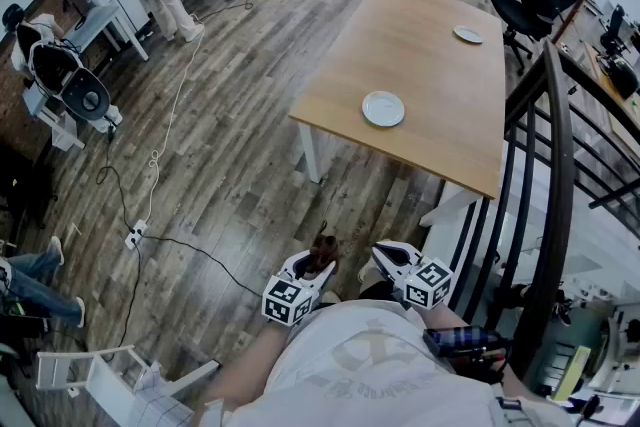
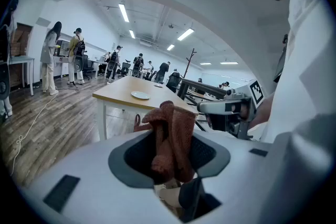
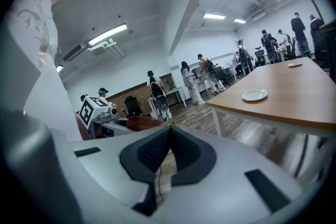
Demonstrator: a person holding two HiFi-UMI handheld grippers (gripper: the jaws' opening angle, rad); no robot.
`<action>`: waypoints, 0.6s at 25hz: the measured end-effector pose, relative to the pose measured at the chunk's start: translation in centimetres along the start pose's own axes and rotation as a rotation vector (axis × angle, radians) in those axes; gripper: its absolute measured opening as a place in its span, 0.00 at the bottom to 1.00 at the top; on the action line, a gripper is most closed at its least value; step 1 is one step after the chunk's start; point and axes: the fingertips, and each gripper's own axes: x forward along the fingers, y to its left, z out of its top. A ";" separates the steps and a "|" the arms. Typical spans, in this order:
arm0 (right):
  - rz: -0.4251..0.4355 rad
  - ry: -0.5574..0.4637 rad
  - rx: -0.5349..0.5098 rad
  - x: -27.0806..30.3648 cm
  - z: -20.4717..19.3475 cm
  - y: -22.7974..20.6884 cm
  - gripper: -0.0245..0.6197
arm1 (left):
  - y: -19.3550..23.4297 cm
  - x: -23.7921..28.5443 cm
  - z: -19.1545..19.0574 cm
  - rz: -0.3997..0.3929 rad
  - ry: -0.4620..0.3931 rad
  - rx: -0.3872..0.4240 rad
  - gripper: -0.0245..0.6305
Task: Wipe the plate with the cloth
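Presently: left gripper [image 1: 316,267] clamped on cloth [image 1: 322,248]; plate [image 1: 383,108] well apart at one o'clock, on table [image 1: 420,45] (right gripper [image 1: 384,257] closed, empty).

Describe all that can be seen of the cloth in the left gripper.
The cloth is reddish brown and looks like soft terry. It is bunched into upright folds and clamped between the jaws of the left gripper, its top sticking out beyond them. Only the jaws touch it.
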 end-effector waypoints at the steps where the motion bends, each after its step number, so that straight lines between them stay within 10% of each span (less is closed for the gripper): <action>1: -0.006 -0.003 0.001 -0.3 0.0 0.0 0.06 | -0.3 0.1 0.1 -0.003 0.001 0.004 0.30; 15: -0.034 -0.077 0.065 -1.3 -0.2 0.4 0.06 | -1.0 -1.1 -0.7 -0.007 0.019 0.023 0.30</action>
